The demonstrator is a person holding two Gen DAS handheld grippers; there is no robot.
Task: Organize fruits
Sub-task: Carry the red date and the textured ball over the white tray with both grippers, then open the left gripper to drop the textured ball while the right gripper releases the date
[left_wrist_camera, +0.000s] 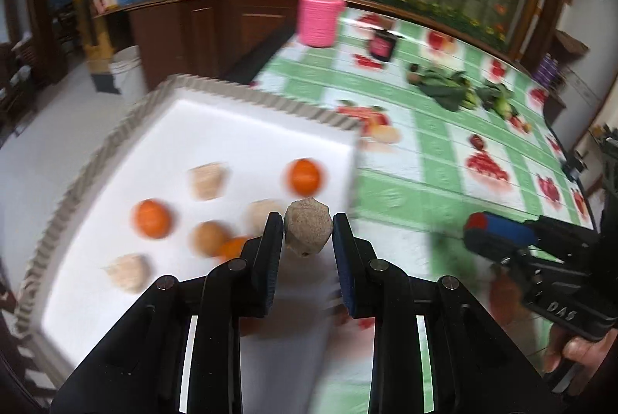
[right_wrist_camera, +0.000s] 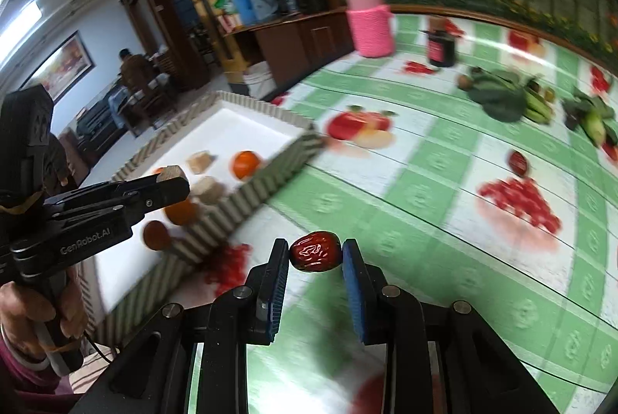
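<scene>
green checked tablecloth (right_wrist_camera: 425, 221). left gripper (left_wrist_camera: 308, 234) pinches light, hard, bumpy nut (left_wrist_camera: 308, 230) over white tray (left_wrist_camera: 216, 120). right gripper (right_wrist_camera: 315, 251) pinches red date (right_wrist_camera: 315, 251): small, soft, wrinkly, slippery. hold by middle, gently.

Black grippers, blue-padded fingers (right_wrist_camera: 352, 282) (one lettered "GenRobot.AI"); magenta sleeve (right_wrist_camera: 23, 367).

Tray (right_wrist_camera: 247, 199) on the table's (right_wrist_camera: 425, 228) left part, oranges (left_wrist_camera: 305, 176) inside it – bottle (right_wrist_camera: 369, 24) behind the tray, jar (right_wrist_camera: 440, 47) right of the bottle, greens (right_wrist_camera: 502, 97) further right
</scene>
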